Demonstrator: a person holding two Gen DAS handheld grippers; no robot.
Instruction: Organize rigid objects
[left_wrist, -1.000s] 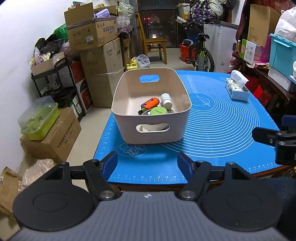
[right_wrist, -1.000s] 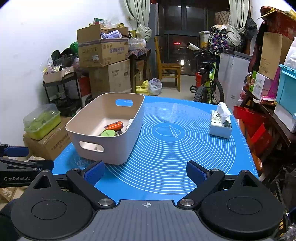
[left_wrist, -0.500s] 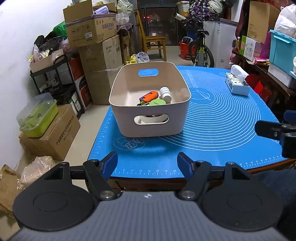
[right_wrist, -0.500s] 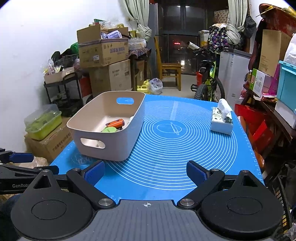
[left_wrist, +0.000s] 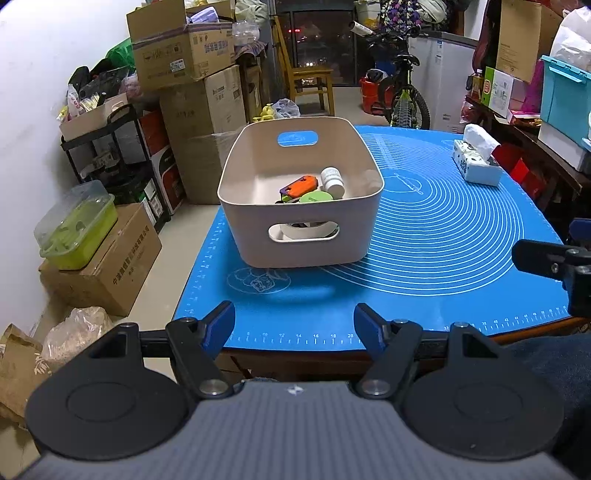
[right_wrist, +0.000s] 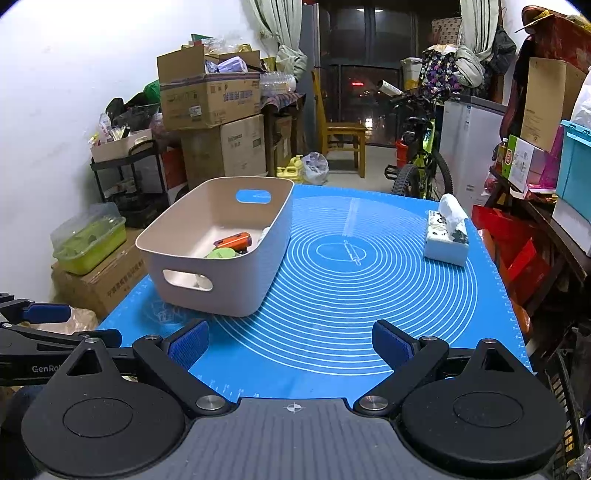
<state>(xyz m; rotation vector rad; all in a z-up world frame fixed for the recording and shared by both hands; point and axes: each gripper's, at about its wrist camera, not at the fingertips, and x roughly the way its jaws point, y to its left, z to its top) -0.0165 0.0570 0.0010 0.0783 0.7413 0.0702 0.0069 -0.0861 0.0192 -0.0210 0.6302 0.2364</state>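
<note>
A beige plastic bin (left_wrist: 255, 192) stands on the left part of the blue mat (left_wrist: 443, 236); it also shows in the right wrist view (right_wrist: 207, 210). Inside lie an orange tool (left_wrist: 301, 184), a white bottle (left_wrist: 332, 179), a green lid (left_wrist: 314, 197) and a white tape roll (left_wrist: 306, 230) seen through the handle hole. My left gripper (left_wrist: 295, 326) is open and empty, above the mat's near edge, short of the bin. My right gripper (right_wrist: 290, 343) is open and empty over the mat's near edge, to the right of the bin.
A tissue box (right_wrist: 447, 236) sits on the mat's far right. Cardboard boxes (left_wrist: 192, 74), a black shelf (left_wrist: 110, 155) and a green lidded container (left_wrist: 79, 229) crowd the floor at left. A bicycle (right_wrist: 421, 155) and a wooden chair (right_wrist: 340, 133) stand behind the table.
Both grippers have pulled back a little from the table and risen; the bin looks slightly farther off. Both stay open and empty.
</note>
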